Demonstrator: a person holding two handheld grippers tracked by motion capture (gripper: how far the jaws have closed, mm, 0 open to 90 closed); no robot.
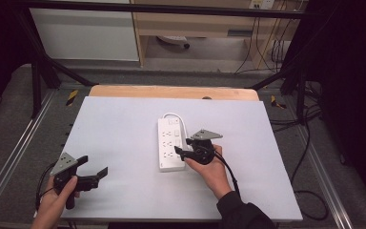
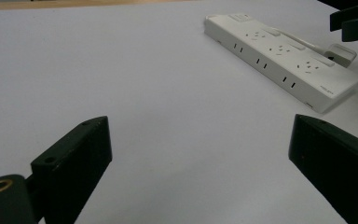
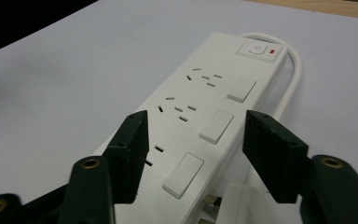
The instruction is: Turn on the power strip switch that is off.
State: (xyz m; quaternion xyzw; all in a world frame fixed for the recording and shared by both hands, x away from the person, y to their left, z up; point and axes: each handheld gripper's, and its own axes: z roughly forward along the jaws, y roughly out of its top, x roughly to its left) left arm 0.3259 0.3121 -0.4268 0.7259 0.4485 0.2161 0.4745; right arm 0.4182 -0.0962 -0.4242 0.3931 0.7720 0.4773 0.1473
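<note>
- I am holding my right gripper (image 3: 193, 154) over the near end of the power strip (image 3: 205, 116), fingers spread and pinching nothing; the strip's switches are showing in the gap between them.
- The strip is lying flat on the white table (image 1: 124, 138), middle of the high view, just right of centre, its main switch (image 3: 257, 49) at the far end and its cord (image 3: 291, 79) looping round the upper right.
- A white plug (image 3: 235, 205) is sitting low in the right gripper view, at the bottom edge between my fingers, beside the strip's near end; whether it is touching the strip I cannot tell.
- My left gripper (image 1: 91, 167) is resting at the lower left of the high view, well apart from the strip, its fingers spread wide and empty.
- To do this step well, I judge I should be centring the plug between the pads before closing, coming down level so neither finger is catching the strip's edge.
- I should be closing slowly on the plug's flat sides, not on its pins.
- The strip is light and may be sliding; my left gripper could be steadying its far end.
</note>
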